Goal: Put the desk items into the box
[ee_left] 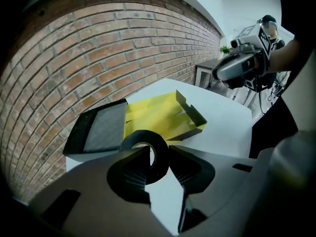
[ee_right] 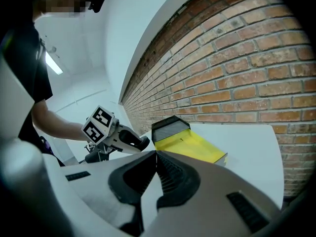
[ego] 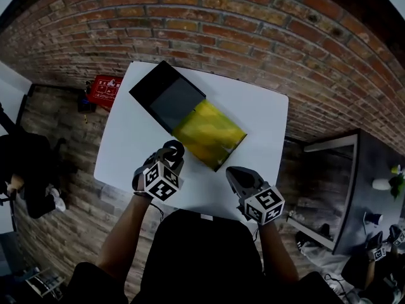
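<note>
One item is in play: a black tape roll, gripped by the left gripper just above the near part of the white table. The jaws stand part-way closed on the roll's band, and one jaw seems to reach into its hole. Beside it, low over the table's near edge, the right gripper has its jaws pressed together with nothing between them.

Farther on, mid-table, the yellow box lies open, and nothing shows inside it. A black tray-like part, perhaps its lid, touches its far end, toward the brick wall.

The step in hand looks like the carry, with the roll gripped but not yet over the box. The next move calls for bringing it forward above the yellow compartment and lowering it. The jaws should spread only once it sits low, so the roll drops flat instead of rolling off.
</note>
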The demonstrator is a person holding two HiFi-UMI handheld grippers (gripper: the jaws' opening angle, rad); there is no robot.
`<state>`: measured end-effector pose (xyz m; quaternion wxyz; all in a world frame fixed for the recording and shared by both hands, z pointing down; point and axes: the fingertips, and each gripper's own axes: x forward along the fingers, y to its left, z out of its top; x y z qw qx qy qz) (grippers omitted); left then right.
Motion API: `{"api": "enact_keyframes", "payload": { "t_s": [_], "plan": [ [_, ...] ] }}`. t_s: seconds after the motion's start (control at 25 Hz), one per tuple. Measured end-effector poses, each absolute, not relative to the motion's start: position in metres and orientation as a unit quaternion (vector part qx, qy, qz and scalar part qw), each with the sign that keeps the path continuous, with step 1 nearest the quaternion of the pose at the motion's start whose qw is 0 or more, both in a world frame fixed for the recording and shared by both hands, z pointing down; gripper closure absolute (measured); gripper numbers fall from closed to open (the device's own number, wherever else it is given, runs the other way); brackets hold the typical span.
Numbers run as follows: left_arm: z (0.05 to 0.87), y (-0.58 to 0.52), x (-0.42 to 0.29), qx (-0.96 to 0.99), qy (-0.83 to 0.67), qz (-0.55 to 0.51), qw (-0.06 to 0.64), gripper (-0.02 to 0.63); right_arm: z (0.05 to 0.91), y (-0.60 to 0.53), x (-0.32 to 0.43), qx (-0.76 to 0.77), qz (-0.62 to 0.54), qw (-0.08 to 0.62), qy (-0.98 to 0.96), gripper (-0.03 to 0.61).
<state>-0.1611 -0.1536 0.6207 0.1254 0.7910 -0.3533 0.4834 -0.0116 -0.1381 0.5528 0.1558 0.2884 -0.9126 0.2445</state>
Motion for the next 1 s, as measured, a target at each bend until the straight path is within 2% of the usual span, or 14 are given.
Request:
{"api": "enact_keyframes", "payload": {
  "t_s": [1.0],
  "plan": [
    [0.652, -0.218, -0.075, 0.822, -0.249, 0.507, 0.075, 0.486, 0.563, -0.136, 0.028, 0.360, 0.262, 0.154, -0.882, 0.557]
  ]
}}
